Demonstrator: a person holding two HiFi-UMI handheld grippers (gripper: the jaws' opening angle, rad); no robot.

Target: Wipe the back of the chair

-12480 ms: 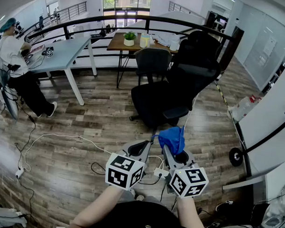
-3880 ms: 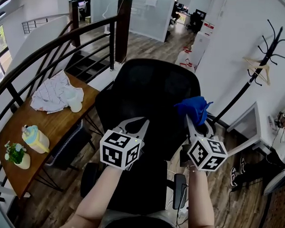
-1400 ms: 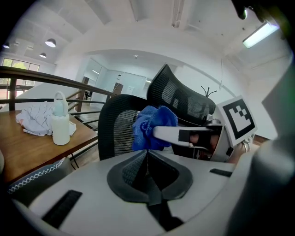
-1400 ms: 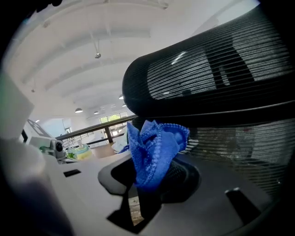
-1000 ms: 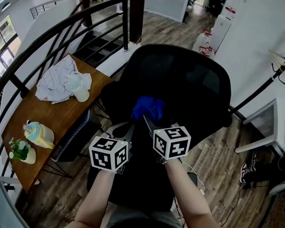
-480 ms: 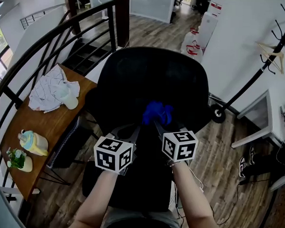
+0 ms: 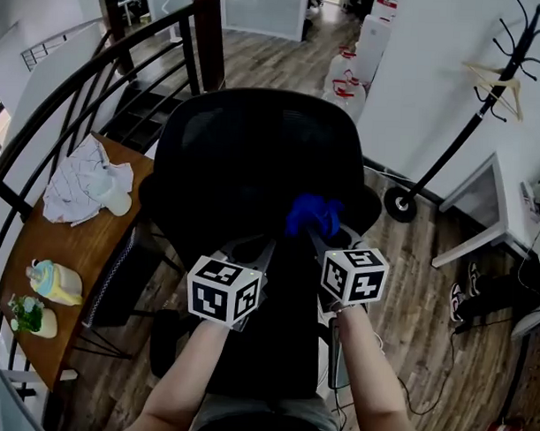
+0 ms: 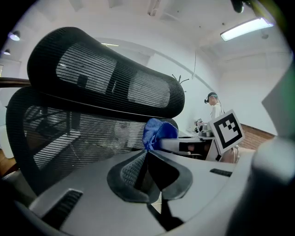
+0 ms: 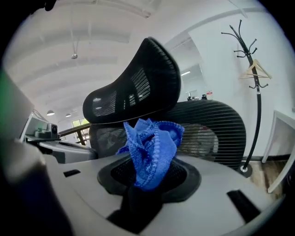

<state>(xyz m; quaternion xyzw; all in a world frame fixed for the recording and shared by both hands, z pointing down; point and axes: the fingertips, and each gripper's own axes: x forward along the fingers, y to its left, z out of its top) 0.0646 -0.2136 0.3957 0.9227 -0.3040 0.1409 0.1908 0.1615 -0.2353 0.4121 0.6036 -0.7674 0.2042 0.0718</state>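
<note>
1. Far left, head view: a wooden table (image 7: 70, 247) carries a crumpled checked fabric (image 7: 77, 168), a pale cup (image 7: 114, 199), a blue-and-yellow bottle (image 7: 55, 282) and a small potted plant (image 7: 26, 315). A dark curved railing (image 7: 80, 93) runs behind it.

2. Left gripper (image 7: 251, 247): held in front of the lower part of the chair back, left of centre. In the left gripper view its jaws are together at the tips with nothing between them (image 8: 147, 152), pointing at the mesh.

3. Chair (image 7: 254, 157): black, mesh-backed, seen from behind and above, standing on the wood floor (image 7: 409, 286). The left gripper view shows a separate mesh headrest (image 8: 106, 78) above the main back panel (image 8: 60, 138).

4. Right gripper (image 7: 321, 234): beside the left gripper, slightly higher. Its jaws are clamped on a bunched blue cloth (image 7: 312, 213), which stands up out of them (image 9: 152, 147). The cloth sits at the right side of the chair back, below the headrest; whether it actually presses on the mesh cannot be confirmed. The left gripper view also shows the cloth (image 8: 156, 132), close to the panel.

5. Far right: a black coat stand (image 7: 472, 120) with a wooden hanger (image 7: 493, 78), by the white wall.
</note>
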